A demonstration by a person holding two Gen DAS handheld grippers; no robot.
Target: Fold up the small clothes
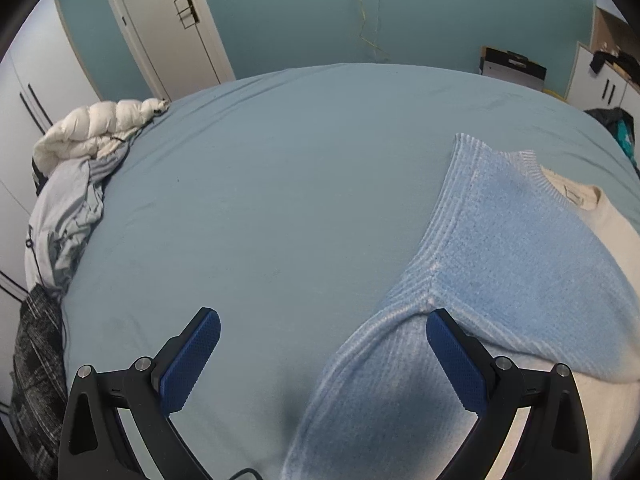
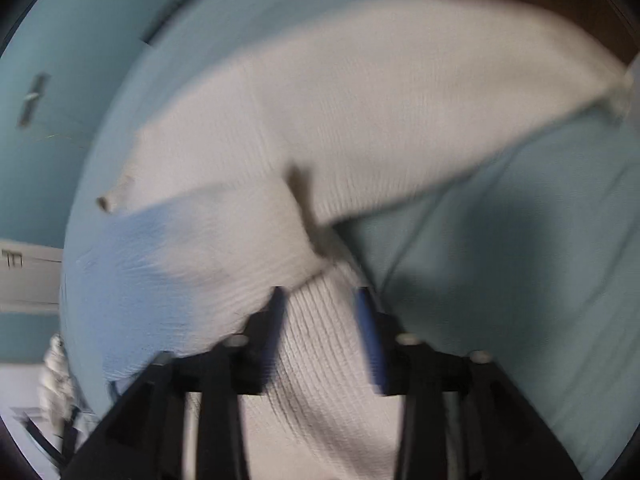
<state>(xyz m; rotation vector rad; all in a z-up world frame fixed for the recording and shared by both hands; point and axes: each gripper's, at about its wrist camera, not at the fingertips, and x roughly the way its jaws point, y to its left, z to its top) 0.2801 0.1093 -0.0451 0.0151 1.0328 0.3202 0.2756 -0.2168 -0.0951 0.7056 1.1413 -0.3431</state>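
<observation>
A small knit sweater, light blue fading to cream (image 1: 516, 248), lies on the blue bed sheet (image 1: 288, 200) at the right of the left wrist view. My left gripper (image 1: 323, 326) is open just above the sheet, its right finger (image 1: 452, 356) over the sweater's lower ribbed sleeve. In the blurred right wrist view my right gripper (image 2: 320, 300) is shut on the sweater's ribbed cream edge (image 2: 320, 360), and the sweater's body (image 2: 360, 120) hangs lifted above the sheet (image 2: 520, 240).
A white puffer jacket (image 1: 100, 128) and a heap of grey and pale clothes (image 1: 64, 216) lie at the bed's left edge. A white door (image 1: 168, 28) and a teal wall stand behind. Cabinets with dark clothes (image 1: 612, 68) are at the far right.
</observation>
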